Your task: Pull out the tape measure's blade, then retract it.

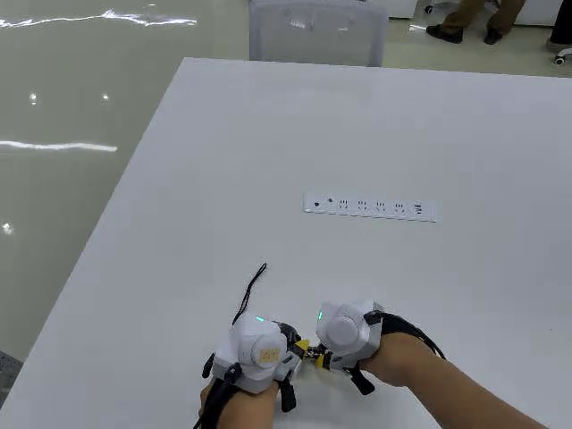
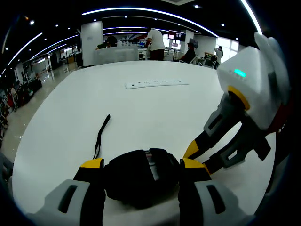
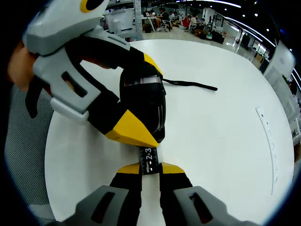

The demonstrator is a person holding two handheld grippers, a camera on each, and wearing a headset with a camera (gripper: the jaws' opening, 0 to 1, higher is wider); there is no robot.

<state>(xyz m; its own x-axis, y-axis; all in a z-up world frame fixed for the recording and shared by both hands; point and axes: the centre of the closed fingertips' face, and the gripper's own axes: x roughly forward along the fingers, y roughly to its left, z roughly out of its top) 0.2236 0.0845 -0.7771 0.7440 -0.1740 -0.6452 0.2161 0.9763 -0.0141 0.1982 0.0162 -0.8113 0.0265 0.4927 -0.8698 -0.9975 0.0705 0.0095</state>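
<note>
- My left gripper is clamped on the black tape measure, with one yellow-tipped jaw on each side of the case.
- My right gripper has its jaws pinched onto the blade, right at the mouth of the case. Only a short piece is out, and the digits 2 and 3 are readable on it.
- The tape measure is low over the white table, well apart from the power strip, on my side of it and near the table's near edge.
- The two grippers are almost tip to tip, both on the near side of the power strip.
- A black wrist strap lies flat on the table, running from the case toward the power strip's left end but stopping well short of it.
- A grey chair back stands at the far table edge, beyond the power strip.
</note>
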